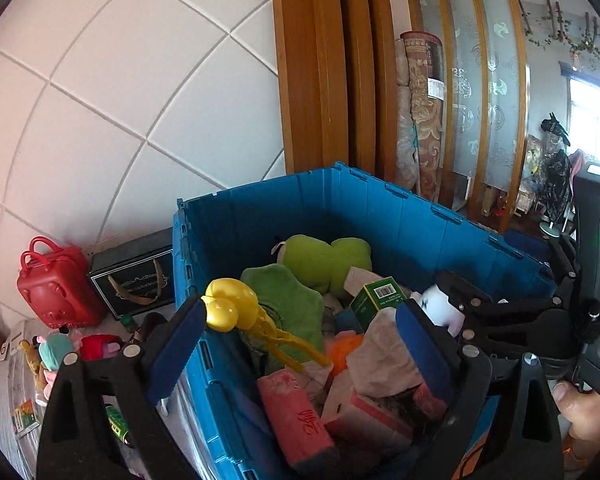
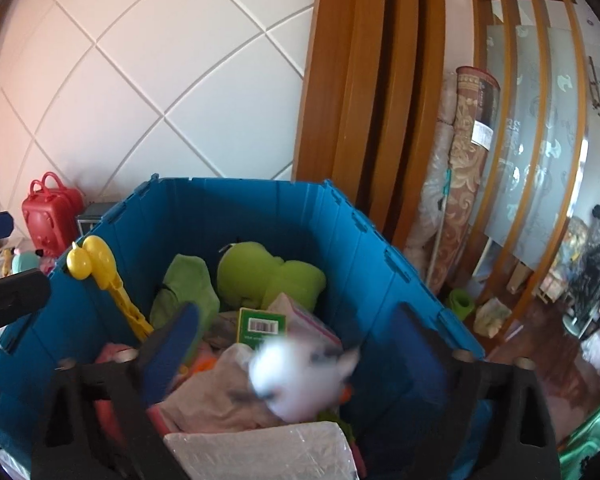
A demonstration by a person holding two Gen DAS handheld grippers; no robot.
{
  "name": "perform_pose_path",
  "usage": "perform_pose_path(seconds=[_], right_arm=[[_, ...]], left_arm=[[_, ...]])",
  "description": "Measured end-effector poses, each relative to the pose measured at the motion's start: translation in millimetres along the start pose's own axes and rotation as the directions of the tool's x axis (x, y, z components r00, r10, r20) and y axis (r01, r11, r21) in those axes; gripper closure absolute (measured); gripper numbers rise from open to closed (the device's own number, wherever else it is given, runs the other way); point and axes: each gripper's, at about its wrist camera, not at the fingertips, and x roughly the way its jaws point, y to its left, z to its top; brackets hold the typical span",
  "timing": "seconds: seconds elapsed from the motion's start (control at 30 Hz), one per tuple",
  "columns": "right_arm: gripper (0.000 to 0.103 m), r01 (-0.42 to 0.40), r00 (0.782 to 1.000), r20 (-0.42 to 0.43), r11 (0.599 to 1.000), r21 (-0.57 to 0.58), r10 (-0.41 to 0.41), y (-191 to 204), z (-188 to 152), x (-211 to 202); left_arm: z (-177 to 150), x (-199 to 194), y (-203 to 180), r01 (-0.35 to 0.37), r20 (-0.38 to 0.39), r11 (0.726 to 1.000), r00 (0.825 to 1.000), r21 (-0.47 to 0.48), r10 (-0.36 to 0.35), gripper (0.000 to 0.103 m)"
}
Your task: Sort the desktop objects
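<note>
1. Left wrist view: the left gripper (image 1: 300,344) hangs over the near left corner of the blue bin (image 1: 380,216). Its jaws are wide apart and hold nothing.
2. The yellow toy (image 1: 236,304) leans on the bin's left wall, just in front of the left jaw. I cannot tell if it touches the pad.
3. The bin is packed: a green plush (image 1: 324,256) at the back, a green box (image 1: 374,294) in the middle, a pink pack (image 1: 296,416) at the near edge.
4. The right gripper (image 1: 460,312) comes in from the right side, with a white toy (image 1: 440,308) by its tip. A hand (image 1: 584,412) holds its handle.
5. On the table left of the bin, a red case (image 1: 56,284) and a black box (image 1: 134,280) stand by the wall. Small toys (image 1: 56,350) lie nearer, still to sort.
6. Right wrist view: the right gripper (image 2: 300,340) is over the bin (image 2: 260,208), jaws wide apart. The white toy (image 2: 300,376) is a blur between them, and no pad presses it. I think it is dropping in.
7. To do this well, keep the jaws over the middle of the bin, so the toy lands on the pile and not on the rim.
8. Writing: the green box (image 2: 262,326) shows a barcode; its small print is too tiny to read. The pink pack has red marks, and the black box has gold script. I cannot read either.
</note>
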Motion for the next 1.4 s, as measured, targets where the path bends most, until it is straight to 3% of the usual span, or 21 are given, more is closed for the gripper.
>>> perform_pose_path(seconds=[0.2, 0.67, 0.73, 0.9, 1.1, 1.4], right_arm=[[0.000, 0.009, 1.000, 0.017, 1.000, 0.016, -0.009, 13.8, 1.3, -23.2], [0.000, 0.028, 0.998, 0.051, 0.998, 0.052, -0.031, 71.5, -11.9, -132.4], [0.000, 0.031, 0.998, 0.044, 0.997, 0.067, -0.034, 75.0, -18.3, -144.7], [0.000, 0.026, 0.999, 0.042, 0.994, 0.105, -0.031, 81.4, -34.4, -167.6], [0.000, 0.044, 0.999, 0.021, 0.995, 0.091, -0.046, 96.1, -54.3, -182.0], [0.000, 0.006, 1.000, 0.006, 0.997, 0.083, -0.007, 113.4, -64.3, -188.4]], left_arm=[[-11.2, -27.5, 15.8, -0.038, 0.039, 0.999, 0.998, -0.012, 0.039, 0.006], [-59.4, -127.8, 54.0, -0.075, 0.135, 0.995, 0.987, -0.070, 0.084, 0.005], [-67.8, -136.5, 60.4, -0.074, 0.135, 0.992, 0.987, -0.102, 0.087, 0.000], [-89.6, -143.7, 67.9, -0.137, 0.092, 0.980, 0.984, -0.144, 0.151, 0.001], [-112.3, -152.1, 67.2, -0.086, 0.048, 0.985, 0.994, -0.148, 0.095, 0.001], [-124.8, -166.3, 70.6, -0.115, 0.032, 0.985, 0.992, -0.133, 0.120, 0.001]])
